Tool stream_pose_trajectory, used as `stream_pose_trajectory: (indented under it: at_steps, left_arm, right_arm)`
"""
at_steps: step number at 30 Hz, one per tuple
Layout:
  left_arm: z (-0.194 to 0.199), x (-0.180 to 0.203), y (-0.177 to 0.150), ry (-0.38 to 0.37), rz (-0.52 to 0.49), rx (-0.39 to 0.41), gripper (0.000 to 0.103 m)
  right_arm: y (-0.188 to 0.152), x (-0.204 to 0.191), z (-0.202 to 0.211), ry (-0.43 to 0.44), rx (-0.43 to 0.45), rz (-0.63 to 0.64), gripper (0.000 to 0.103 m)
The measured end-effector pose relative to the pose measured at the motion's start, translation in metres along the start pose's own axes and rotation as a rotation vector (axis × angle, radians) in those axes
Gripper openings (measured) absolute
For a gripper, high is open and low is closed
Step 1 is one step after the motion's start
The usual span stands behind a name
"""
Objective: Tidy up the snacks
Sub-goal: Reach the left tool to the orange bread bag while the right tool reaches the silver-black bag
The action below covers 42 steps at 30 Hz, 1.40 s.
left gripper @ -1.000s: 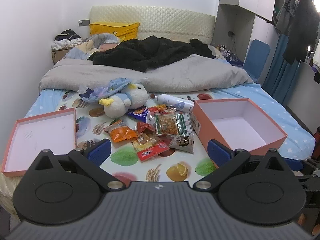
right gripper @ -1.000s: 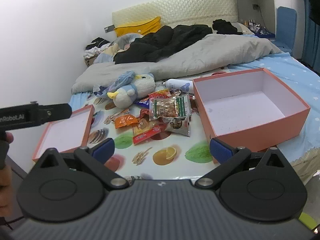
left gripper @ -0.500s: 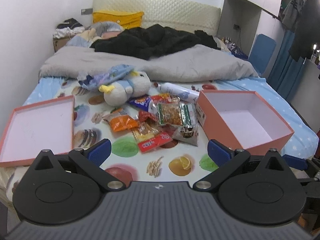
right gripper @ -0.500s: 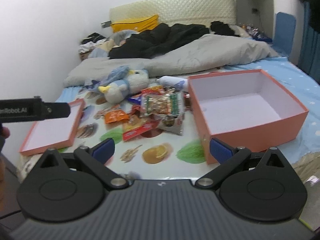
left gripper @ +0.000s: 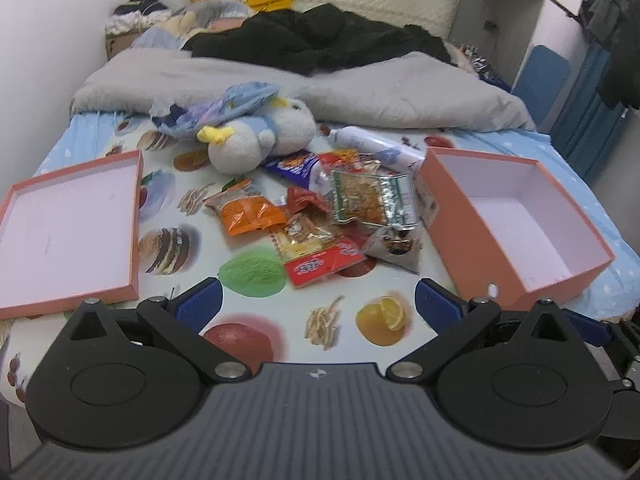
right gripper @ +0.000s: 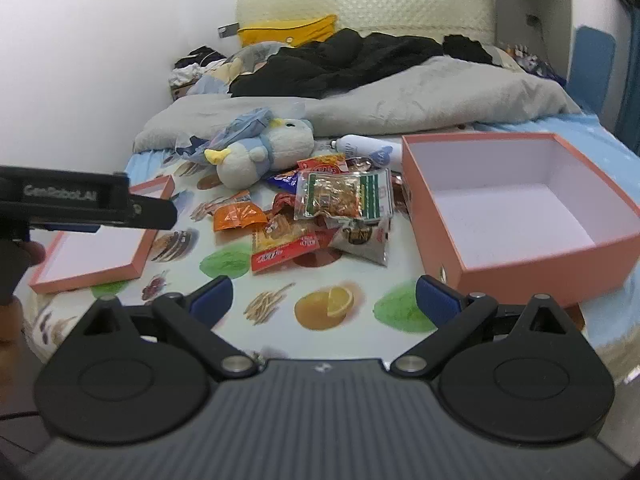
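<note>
Snacks are all in one heap on the fruit-print bed sheet (left gripper: 256, 276), just left of the open salmon-pink cardboard box (right gripper: 516, 216), none inside it yet. The box sits mouth-up and empty, so it reads as the drop target. Its shallow pink lid (left gripper: 68, 236) lies inside-up well left of the box, on the far side of the heap, probably parked there to keep the work area free.

Nearest the box: clear-and-green packet of fried snack (left gripper: 370, 198) on top, grey foil pouch (left gripper: 396, 248) below it. Further left of the box: red flat packet (left gripper: 324, 266) and orange crinkled bag (left gripper: 250, 216).

Behind the heap, away from the box's near corner: blue-white plush bird (left gripper: 260, 136) and white cylindrical bottle (left gripper: 376, 146). Not snacks; I'd leave them.

Left gripper (left gripper: 316, 304) jaws wide, empty, aimed at the heap. Right gripper (right gripper: 324, 294) jaws wide, empty, box just to its right.

My read: approach stage, first pick not yet made.
</note>
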<state>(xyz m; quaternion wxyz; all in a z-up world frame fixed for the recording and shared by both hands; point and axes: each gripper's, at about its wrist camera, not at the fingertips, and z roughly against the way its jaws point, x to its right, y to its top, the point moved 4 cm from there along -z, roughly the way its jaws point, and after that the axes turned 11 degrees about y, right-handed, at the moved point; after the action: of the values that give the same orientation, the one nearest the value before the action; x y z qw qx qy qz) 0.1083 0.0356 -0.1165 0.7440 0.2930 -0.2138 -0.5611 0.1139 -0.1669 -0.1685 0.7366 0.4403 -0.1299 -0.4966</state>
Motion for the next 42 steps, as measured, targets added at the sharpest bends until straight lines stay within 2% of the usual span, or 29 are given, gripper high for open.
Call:
stream_pose_trajectory:
  at_steps: [4,20,23,29,37,42]
  left_arm:
    - [-0.031,-0.01,0.008,0.024,0.017,-0.039,0.103]
    - [-0.17,-0.04,0.039,-0.007,0.073,-0.098,0.103]
    - [-0.198,-0.043,0.044,0.02,0.071,-0.116,0.103]
    - [-0.245,-0.066,0.056,0.032,0.184,-0.148,0.103]
    - [-0.295,-0.069,0.064,0.069,0.19,-0.178,0.103]
    - [-0.32,-0.07,0.066,0.064,0.217,-0.178,0.103]
  right_arm:
    - [0.009,0.002,-0.025,0.05,-0.019,-0.01,0.1]
    - [0.029,0.025,-0.146,-0.046,-0.144,0.062,0.1]
    - [0.03,0.032,-0.165,-0.073,-0.158,0.06,0.1]
    - [0.034,0.051,-0.198,-0.12,-0.166,0.036,0.1]
    - [0.031,0.073,-0.234,-0.161,-0.194,0.012,0.099]
    - [0.027,0.08,-0.248,-0.175,-0.22,0.014,0.098]
